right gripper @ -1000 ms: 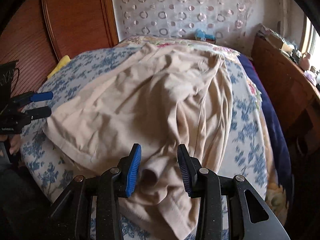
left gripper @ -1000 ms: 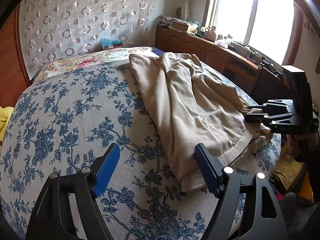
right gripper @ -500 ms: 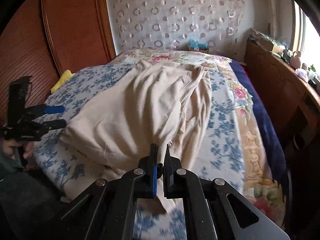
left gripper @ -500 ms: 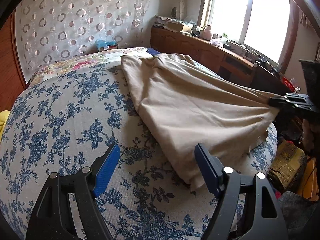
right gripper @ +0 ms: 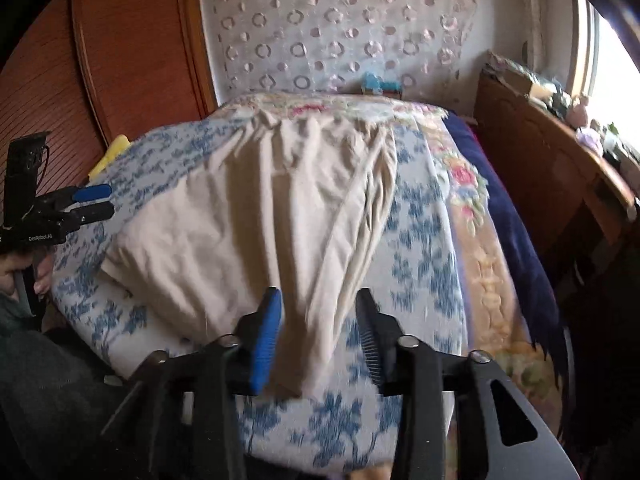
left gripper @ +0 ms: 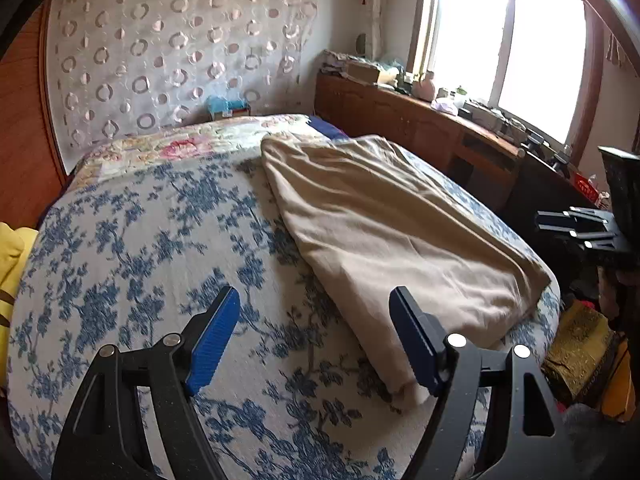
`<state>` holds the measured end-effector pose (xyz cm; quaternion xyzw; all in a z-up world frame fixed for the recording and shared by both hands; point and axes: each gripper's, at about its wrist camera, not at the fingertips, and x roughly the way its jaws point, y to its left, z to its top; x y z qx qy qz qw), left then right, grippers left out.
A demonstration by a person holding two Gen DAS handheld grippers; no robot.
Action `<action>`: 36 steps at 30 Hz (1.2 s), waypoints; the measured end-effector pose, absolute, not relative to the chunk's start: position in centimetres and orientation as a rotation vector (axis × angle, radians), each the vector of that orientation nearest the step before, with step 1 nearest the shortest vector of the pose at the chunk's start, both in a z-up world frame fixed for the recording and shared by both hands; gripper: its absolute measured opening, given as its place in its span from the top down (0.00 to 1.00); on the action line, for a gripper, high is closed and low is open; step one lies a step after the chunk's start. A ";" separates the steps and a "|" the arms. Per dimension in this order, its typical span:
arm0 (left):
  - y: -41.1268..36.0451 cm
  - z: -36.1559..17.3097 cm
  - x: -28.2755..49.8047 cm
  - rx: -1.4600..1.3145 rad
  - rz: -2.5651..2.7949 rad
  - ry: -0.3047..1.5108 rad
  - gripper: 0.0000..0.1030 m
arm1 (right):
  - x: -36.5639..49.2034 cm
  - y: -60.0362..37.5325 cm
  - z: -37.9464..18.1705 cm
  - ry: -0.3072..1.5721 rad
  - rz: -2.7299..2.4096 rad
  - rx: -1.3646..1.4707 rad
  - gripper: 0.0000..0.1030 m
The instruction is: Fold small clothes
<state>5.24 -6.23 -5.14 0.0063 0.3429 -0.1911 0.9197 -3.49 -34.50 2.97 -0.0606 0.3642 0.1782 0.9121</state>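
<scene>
Right wrist view showed the beige soft cotton garment [right gripper: 256,216] lying on the blue-flowered bed [right gripper: 420,240]. The right gripper [right gripper: 316,332] had just been opening, cloth between its released jaws. The left gripper [left gripper: 316,332] stood open, empty. The light, limp cloth probably handles best by its hem corners.

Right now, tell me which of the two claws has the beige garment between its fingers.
The right claw: a corner of the beige garment lies between its parted fingers, unpinched, which have just been opening. The left claw gapes over bare floral bedspread.

left wrist: low over bed [left gripper: 120,248], faces window side | right wrist: faces headboard | shared: beige garment [left gripper: 384,232]
</scene>
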 end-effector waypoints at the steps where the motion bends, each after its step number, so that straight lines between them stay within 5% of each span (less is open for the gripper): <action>1: -6.1 -5.1 5.5 0.011 -0.392 0.702 0.24 | -3.1 -34.3 3.0 0.734 0.371 -0.130 0.57; 17: -6.4 -5.6 7.2 0.007 -0.385 0.697 0.24 | 18.2 -32.3 0.5 0.726 0.321 -0.062 0.57; 26: -7.4 -7.0 7.3 0.028 -0.411 0.743 0.24 | 25.2 -30.1 -0.6 0.814 0.287 -0.003 0.77; 28: -7.7 -7.4 7.4 0.042 -0.407 0.760 0.24 | 25.7 -29.5 -0.7 0.837 0.275 -0.018 0.95; 36: -7.9 -8.5 7.4 0.050 -0.402 0.799 0.24 | 25.1 -30.5 2.8 0.694 0.256 -0.005 0.97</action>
